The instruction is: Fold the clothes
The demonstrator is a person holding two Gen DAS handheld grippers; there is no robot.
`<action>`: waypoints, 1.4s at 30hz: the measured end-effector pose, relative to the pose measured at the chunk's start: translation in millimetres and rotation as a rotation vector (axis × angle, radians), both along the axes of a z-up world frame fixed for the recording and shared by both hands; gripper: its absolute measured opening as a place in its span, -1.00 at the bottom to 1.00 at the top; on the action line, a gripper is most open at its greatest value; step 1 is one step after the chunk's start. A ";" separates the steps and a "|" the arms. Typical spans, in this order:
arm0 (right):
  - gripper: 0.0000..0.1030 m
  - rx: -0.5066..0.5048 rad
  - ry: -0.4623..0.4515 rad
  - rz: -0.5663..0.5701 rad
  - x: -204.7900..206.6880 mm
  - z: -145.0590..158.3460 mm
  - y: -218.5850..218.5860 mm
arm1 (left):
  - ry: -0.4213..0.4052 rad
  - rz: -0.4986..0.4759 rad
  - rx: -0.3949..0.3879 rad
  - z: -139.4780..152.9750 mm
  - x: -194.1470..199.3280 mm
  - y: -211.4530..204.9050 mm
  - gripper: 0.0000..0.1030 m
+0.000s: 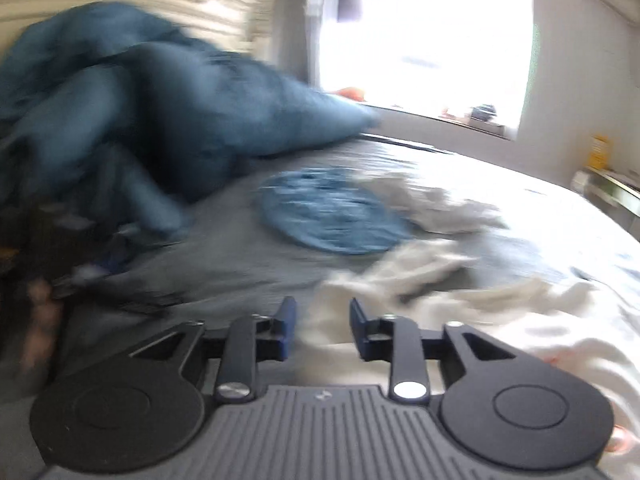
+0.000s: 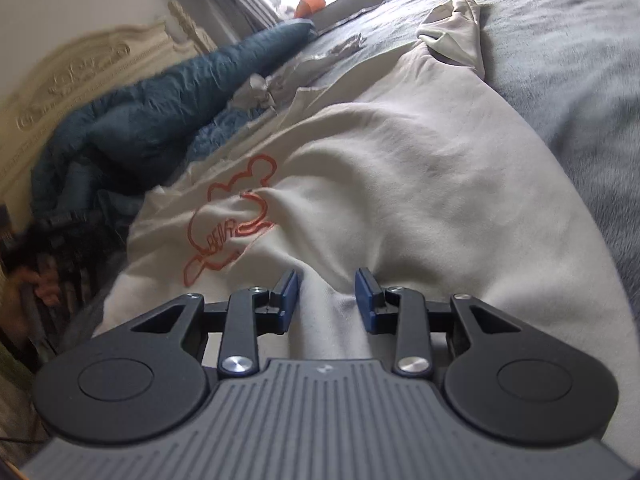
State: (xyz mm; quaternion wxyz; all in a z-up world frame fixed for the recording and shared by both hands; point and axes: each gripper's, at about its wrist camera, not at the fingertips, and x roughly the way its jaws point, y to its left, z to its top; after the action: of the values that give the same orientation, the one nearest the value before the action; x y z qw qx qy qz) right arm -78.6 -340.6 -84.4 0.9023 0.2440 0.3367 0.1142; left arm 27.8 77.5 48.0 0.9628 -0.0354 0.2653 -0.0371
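Observation:
A cream sweatshirt (image 2: 420, 168) with an orange outline print (image 2: 228, 216) lies spread on the grey bed cover (image 2: 580, 60), one sleeve (image 2: 456, 36) reaching toward the window. My right gripper (image 2: 327, 292) is open, its blue pads straddling a raised ridge of the sweatshirt's fabric. In the blurred left wrist view, my left gripper (image 1: 322, 320) is open just above the edge of the same cream cloth (image 1: 460, 292), holding nothing.
A teal quilt (image 1: 132, 112) is heaped by the carved cream headboard (image 2: 84, 76). A round blue cloth (image 1: 328, 212) and crumpled pale cloth (image 1: 436, 204) lie mid-bed. A bright window (image 1: 424, 32) is behind. A shelf (image 1: 608, 184) stands at right.

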 end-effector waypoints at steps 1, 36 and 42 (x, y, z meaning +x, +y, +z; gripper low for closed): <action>-0.32 -0.020 0.020 0.009 0.8 7.9 2.1 | 0.010 -0.038 0.000 0.2 6.3 -11.4 -0.28; -0.74 -0.624 -0.025 0.637 337.5 24.4 47.5 | 0.122 -0.620 0.348 -95.2 156.2 -100.1 -0.01; -0.88 -0.709 -0.190 0.569 301.5 42.2 46.0 | 0.182 -0.629 0.410 -91.9 160.5 -100.0 0.33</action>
State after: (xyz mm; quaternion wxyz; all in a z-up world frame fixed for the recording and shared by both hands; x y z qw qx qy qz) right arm 223.0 -294.6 -42.2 0.8897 -0.1932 0.3244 0.2568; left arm 188.3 -22.5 -43.9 0.8639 0.2376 0.3496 -0.2737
